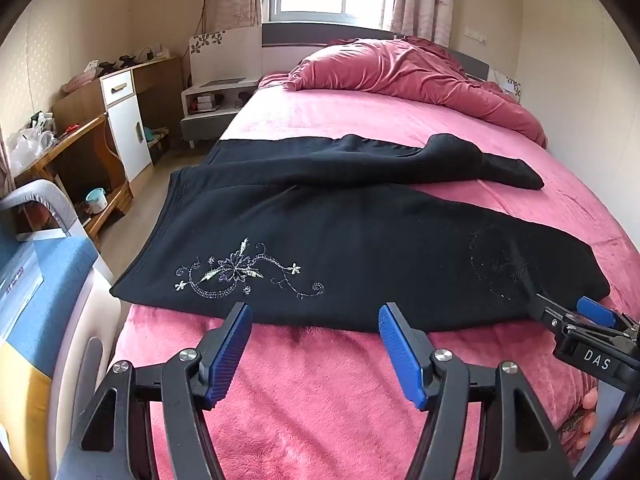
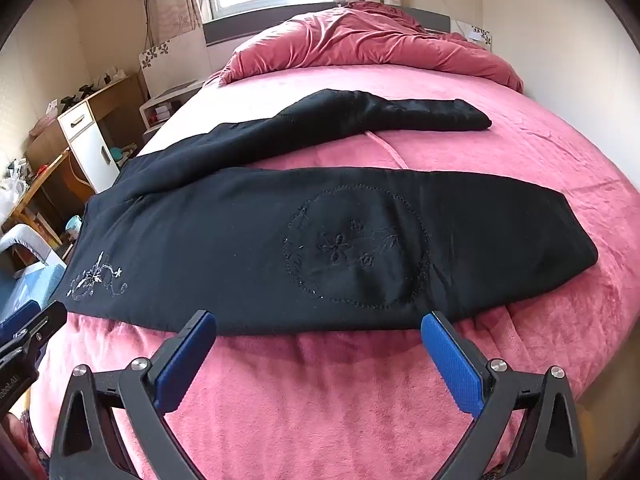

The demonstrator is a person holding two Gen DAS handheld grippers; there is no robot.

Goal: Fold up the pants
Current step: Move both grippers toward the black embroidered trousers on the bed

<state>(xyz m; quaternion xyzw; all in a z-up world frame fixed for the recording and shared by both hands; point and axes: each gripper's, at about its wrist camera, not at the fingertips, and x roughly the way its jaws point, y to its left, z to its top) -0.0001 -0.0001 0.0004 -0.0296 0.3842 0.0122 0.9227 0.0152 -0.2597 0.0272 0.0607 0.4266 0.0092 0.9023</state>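
Observation:
Black pants (image 1: 340, 232) lie flat across the pink bed (image 1: 320, 400), waistband at the left edge, legs pointing right. The near leg bears a silver flower embroidery (image 1: 240, 272) and a stitched circle (image 2: 356, 248); the far leg (image 2: 360, 116) angles away. The pants also fill the right wrist view (image 2: 280, 248). My left gripper (image 1: 314, 316) is open and empty, just short of the near edge below the embroidery. My right gripper (image 2: 320, 324) is open and empty, just short of the near edge below the circle; it also shows in the left wrist view (image 1: 560, 312).
A crumpled red duvet (image 1: 420, 72) lies at the head of the bed. Left of the bed stand a nightstand (image 1: 212, 100), a white and wood cabinet (image 1: 124, 120) and a wooden desk (image 1: 72, 152). A blue and white box (image 1: 40, 312) sits by the bed's near left corner.

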